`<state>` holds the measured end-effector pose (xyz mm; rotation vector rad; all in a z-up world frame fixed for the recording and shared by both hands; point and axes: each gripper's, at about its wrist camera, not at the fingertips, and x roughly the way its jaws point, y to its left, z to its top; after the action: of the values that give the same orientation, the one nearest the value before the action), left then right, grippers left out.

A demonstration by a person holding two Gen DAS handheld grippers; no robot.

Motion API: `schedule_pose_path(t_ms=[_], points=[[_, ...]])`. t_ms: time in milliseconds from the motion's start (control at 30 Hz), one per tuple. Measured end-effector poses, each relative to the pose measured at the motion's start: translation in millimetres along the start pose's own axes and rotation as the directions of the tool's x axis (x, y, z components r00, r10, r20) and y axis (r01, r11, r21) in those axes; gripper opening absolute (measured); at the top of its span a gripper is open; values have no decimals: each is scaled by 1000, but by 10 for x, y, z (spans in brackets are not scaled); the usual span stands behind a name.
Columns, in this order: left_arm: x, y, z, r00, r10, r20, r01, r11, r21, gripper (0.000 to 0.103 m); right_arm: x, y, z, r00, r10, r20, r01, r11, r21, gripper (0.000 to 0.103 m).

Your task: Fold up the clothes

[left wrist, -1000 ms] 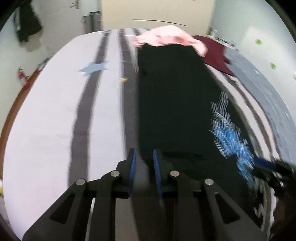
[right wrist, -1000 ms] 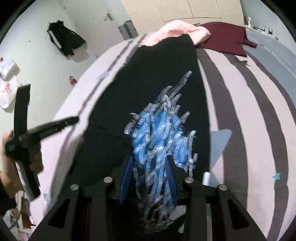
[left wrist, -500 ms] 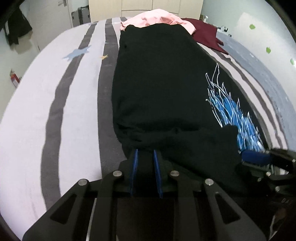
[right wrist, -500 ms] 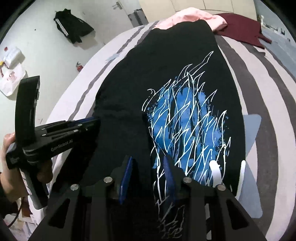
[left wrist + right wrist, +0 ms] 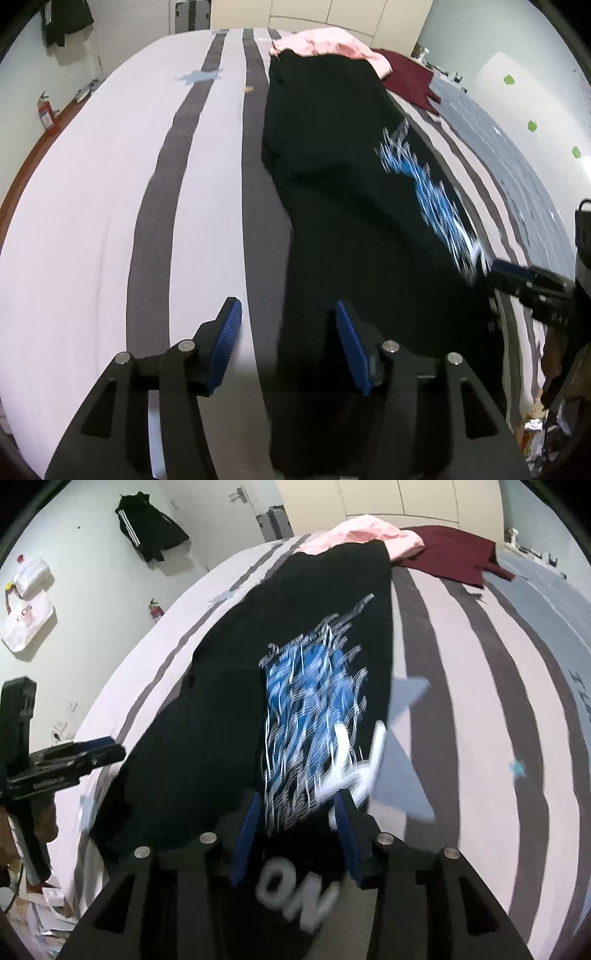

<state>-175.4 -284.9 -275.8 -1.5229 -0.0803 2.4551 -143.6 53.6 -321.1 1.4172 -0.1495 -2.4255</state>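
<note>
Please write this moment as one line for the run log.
step: fold release | left gripper: opening, over black shirt edge | right gripper: opening, shirt between pads | bed: shirt lies lengthwise

Each gripper is built from matte black angular arms with triangular cut-outs, and four round silver screw heads are set in a row across the linkage. The left gripper (image 5: 287,345) is fitted with two bright blue ribbed pads (image 5: 226,343) on the inner faces of its fingers. The right gripper (image 5: 297,843) is fitted with darker blue pads (image 5: 246,836) of the same long narrow shape. White lettering, too blurred to be read, is printed along one black body.
</note>
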Motion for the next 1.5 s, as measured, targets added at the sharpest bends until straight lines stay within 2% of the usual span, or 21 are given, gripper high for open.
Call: schedule_pose_path(t_ms=[67,267,467,667,700,767,800,833,867,1067,1167,1267,1400,1500], points=[[-85,-45,-193,1000,-7,-8,7,1000,13,51,-50,37,-127,1000,1,-3,-1,1000,6,47],[-122,-93,-618,999,-2,-48,4,999,39,52,-127,96,-594,999,-22,-29,23,999,44,47],[47,-81,-774,999,28,-45,-26,998,49,53,-85,152,-872,999,-16,-49,20,997,76,47],[67,-130,-754,999,12,-31,-10,999,43,55,-43,173,-928,999,1,-51,5,994,112,48],[75,-140,-746,1000,10,-30,-8,999,48,53,-24,190,-921,999,5,-54,1,994,111,48],[93,-156,-731,1000,6,-29,-5,998,55,32,10,220,-910,998,4,-61,2,995,99,42],[97,-156,-725,1000,5,-28,-3,999,54,25,26,230,-908,998,4,-65,2,996,92,39],[97,-151,-718,1000,3,-27,-2,999,49,15,25,226,-902,998,10,-66,-3,996,92,29],[95,-156,-714,1000,5,-27,-4,999,50,11,21,220,-896,998,16,-66,-10,996,93,19],[-137,-241,-727,1000,4,-11,-3,999,39,6,-117,183,-873,997,28,-70,-23,997,71,5],[-364,-380,-856,1000,-12,-16,13,999,45,5,-276,144,-905,997,32,-75,-26,997,69,4],[-523,-525,-1061,997,-39,-59,42,998,50,5,-415,140,-1015,993,31,-113,-26,999,47,4],[-637,-562,-1363,991,-59,-120,58,998,-11,5,-642,166,-1225,986,50,-159,-45,998,36,4],[-720,-610,-1382,991,-51,-122,48,998,-26,5,-790,227,-1302,983,52,-175,-47,998,32,4]])
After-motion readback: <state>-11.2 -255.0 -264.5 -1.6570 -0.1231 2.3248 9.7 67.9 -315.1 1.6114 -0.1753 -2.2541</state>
